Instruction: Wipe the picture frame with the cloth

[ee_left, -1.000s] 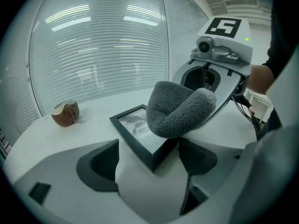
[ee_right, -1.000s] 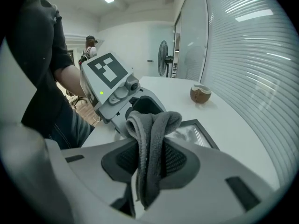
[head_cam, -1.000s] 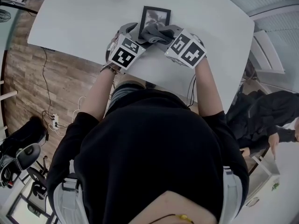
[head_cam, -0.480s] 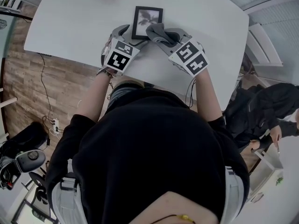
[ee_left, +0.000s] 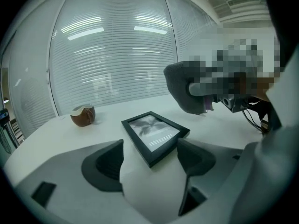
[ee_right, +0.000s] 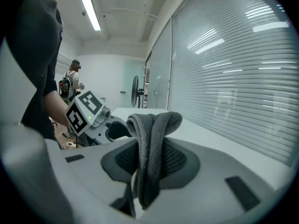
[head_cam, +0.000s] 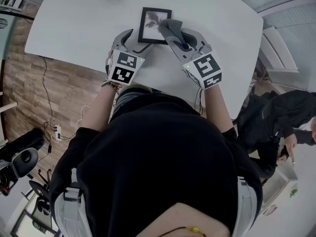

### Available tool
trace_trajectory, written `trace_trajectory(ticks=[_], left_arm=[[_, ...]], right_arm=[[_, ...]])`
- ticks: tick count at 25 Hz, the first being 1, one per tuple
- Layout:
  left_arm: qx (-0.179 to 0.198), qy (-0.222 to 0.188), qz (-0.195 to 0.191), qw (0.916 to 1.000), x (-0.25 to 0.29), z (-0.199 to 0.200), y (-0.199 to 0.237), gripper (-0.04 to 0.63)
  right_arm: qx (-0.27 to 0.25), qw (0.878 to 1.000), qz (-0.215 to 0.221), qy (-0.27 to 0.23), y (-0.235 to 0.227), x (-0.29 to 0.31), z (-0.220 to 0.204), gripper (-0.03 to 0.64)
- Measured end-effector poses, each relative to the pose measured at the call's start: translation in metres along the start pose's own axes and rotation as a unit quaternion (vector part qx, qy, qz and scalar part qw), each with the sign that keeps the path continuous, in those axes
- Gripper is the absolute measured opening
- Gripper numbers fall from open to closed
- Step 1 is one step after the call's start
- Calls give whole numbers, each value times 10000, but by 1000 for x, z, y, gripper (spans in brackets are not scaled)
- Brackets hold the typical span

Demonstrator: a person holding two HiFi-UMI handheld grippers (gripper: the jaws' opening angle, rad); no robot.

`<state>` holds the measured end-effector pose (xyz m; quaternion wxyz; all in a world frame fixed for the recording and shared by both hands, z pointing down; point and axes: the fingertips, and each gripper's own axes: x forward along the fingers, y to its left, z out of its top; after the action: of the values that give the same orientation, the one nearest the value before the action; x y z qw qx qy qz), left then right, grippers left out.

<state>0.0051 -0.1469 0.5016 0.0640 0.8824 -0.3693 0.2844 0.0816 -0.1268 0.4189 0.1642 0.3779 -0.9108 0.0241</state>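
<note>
We work at a white table [head_cam: 74,23] set over a wooden floor [head_cam: 29,93], with slatted blinds [ee_left: 117,55] behind it. A small brown round pot [ee_left: 83,115] stands near the far edge, well apart from everything else, and another person [head_cam: 276,122] is off to our right. The right gripper [head_cam: 180,36] is clenched on the grey cloth [ee_right: 152,148], which is folded and loops over the jaw tips. The cloth is held up in the air. From above it covers the right edge of the picture frame [head_cam: 150,26], so part of that side is hidden. The left gripper [head_cam: 134,41] is released. Its jaws have just been closing a little, and the frame's near corner lies between the tips untouched. The frame lies flat on the table toward the far side, with a black border around a pale grey picture of a leafy shape.
</note>
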Motion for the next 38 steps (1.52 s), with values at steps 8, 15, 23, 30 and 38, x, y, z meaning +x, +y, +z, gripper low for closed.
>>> trace_trajectory(ticks=[8, 15, 23, 30, 38], left_arm=[[-195, -848, -17, 9962, -24, 49, -2, 323], [-183, -1552, 133, 9876, -45, 97, 3, 278], [-169, -2228, 270, 9743, -72, 138, 5, 201], [-184, -2503, 324, 9675, -88, 154, 7, 132], [-224, -2744, 330, 9608, -96, 164, 6, 75]], right_arm=[[559, 9932, -499, -895, -20, -17, 31, 104], [626, 9861, -787, -1322, -32, -31, 54, 104], [482, 9801, -1011, -1638, -36, -46, 77, 104], [459, 9758, -1099, -1832, -36, -56, 93, 104], [401, 9730, -1115, -1983, -32, -62, 104, 104]])
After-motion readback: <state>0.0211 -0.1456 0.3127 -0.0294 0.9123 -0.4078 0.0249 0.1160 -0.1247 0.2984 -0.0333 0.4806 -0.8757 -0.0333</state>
